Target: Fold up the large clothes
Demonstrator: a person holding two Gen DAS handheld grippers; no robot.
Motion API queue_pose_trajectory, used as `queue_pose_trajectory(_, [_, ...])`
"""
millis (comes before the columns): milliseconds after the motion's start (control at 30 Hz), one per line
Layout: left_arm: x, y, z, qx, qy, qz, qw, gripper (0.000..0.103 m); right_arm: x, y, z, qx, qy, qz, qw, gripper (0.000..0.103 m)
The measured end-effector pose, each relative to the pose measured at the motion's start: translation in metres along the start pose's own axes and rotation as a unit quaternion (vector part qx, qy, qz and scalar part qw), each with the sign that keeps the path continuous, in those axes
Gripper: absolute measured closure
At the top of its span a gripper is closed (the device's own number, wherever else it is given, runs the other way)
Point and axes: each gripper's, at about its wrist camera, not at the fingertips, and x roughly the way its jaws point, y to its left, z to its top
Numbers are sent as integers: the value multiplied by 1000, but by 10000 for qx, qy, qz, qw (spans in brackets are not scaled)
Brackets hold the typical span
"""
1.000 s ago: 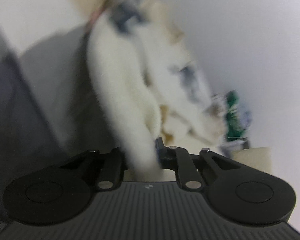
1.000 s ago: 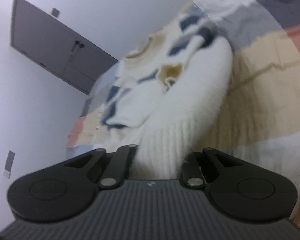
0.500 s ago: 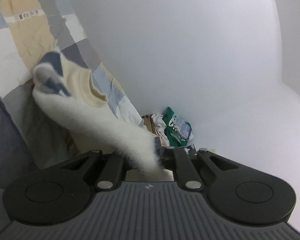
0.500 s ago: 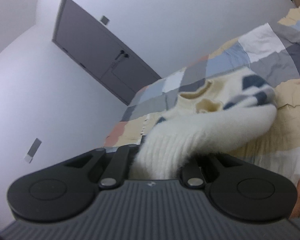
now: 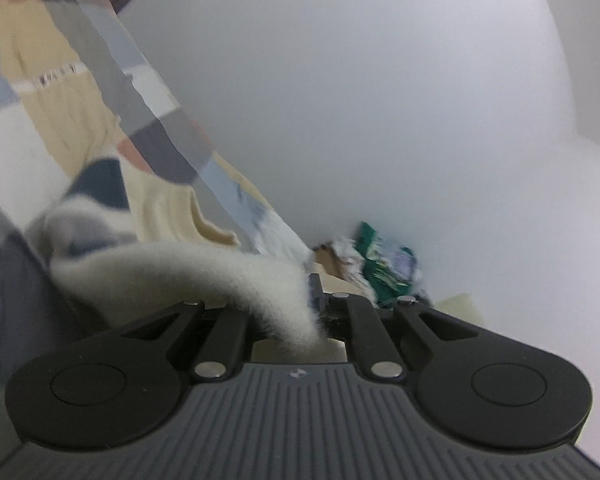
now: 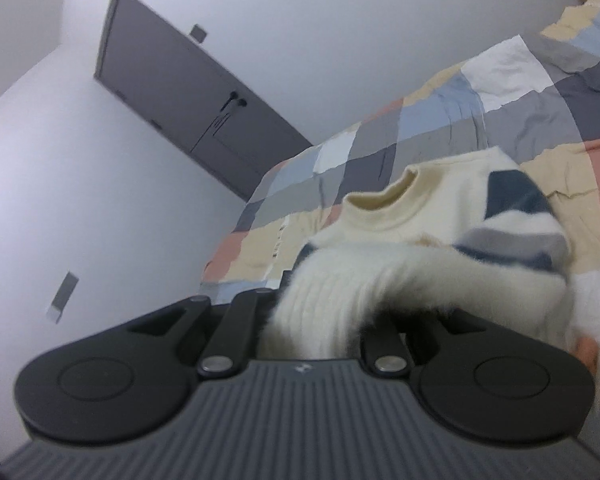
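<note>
- While both grippers hold fuzzy cream knit, the sweater [image 6: 400,232] hangs in a sagging arc between them, its collar and navy patches resting on the patchwork bedspread [image 6: 440,128].
- The left gripper [image 5: 300,316] is pinched nearly closed on a thin fold of the sweater's white edge.
- The right gripper [image 6: 320,320] grips a thicker ribbed bunch; its jaws have just been opening a little, with knit between them and the pads apparently in contact.
- Step in hand, as I judge it: lifting one end of the sweater to carry it over toward the collar for a fold.
- To do it well, keep both hands level with each other so the lifted edge stays straight, and hold some tension between them so the middle does not droop and crease.
- Watch the right grip: a bulky bunch in loosening jaws may slip, so I would firm it before travelling.
- Lay the edge down square to the collar, not skewed.
- Room: the bedspread lies open beyond the collar toward the far edge of the bed and the grey door [image 6: 188,112].
- On the left side the bed's edge meets the white wall [image 5: 380,100], with a clutter pile [image 5: 384,268] at its far corner; keep the fold clear of that edge.
</note>
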Motion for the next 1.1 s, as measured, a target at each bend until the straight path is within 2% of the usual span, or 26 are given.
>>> queue_pose_trajectory(133, [37, -1, 31, 185, -125, 372, 9991, 94, 38, -12, 31, 151, 6, 84, 9999, 84])
queue_pose_trajectory(267, [78, -3, 57, 405, -135, 696, 9967, 94, 80, -35, 60, 702, -121, -46, 9975, 84])
queue_pose_trajectory(400, [119, 13, 75, 564, -131, 968, 9936, 94, 117, -58, 75, 1089, -213, -108, 9938, 84])
queue_pose_trajectory(467, [140, 29, 83, 492, -125, 1008, 9936, 94, 133, -69, 79, 1185, -262, -150, 9925, 84])
queue_pose_trajectory(600, [183, 65, 96, 380, -42, 1109, 9931, 94, 160, -81, 78, 802, -379, -356, 9954, 84])
queue_pose_trajectory(733, [219, 113, 103, -23, -26, 1034, 9946, 93, 190, -106, 81, 798, -344, -385, 9955, 84])
queue_pose_trajectory(900, [257, 164, 108, -311, 87, 1154, 9928, 93, 232, -140, 88, 1068, -212, -434, 9931, 83])
queue_pose_trajectory(1100, [295, 213, 113, -549, 309, 1353, 9888, 93, 282, -177, 89, 1116, 140, -644, 9916, 83])
